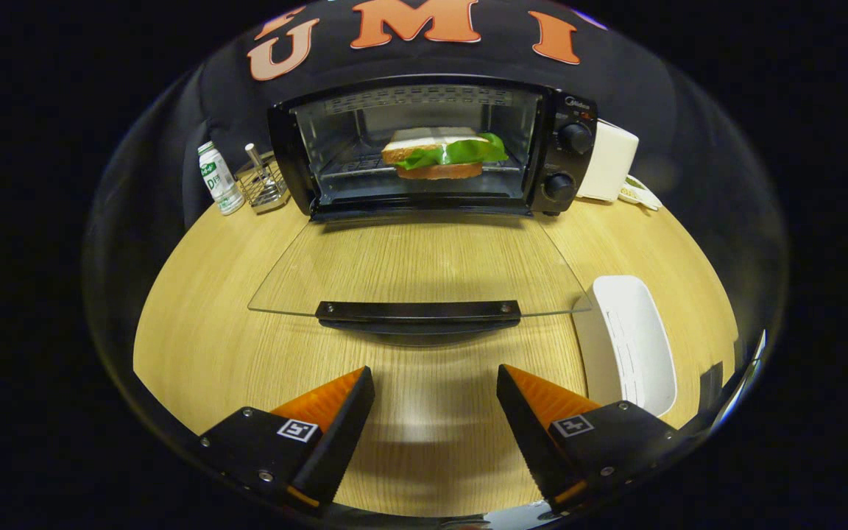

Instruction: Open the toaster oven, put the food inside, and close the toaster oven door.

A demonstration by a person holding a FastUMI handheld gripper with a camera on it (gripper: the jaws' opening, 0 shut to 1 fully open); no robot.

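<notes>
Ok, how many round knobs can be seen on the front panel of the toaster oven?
2. The upper knob and the lower knob sit one above the other on the toaster oven panel, right of the open door. The gripper fingers are open, holding nothing.

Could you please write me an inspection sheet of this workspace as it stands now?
Surface: light wooden table, bare ahead of the fingers.
Job's things: toaster oven at the table's far side, its glass door folded down flat, door handle toward the gripper; sandwich on the rack inside.
Clutter: white tray beside the door; small bottle and wire holder on one side of the oven; white appliance on the other.
Grippers: gripper open, fingers apart and holding nothing, short of the handle.
Cables: nothing seen.
Surroundings: black cloth booth wall behind the oven.
</notes>
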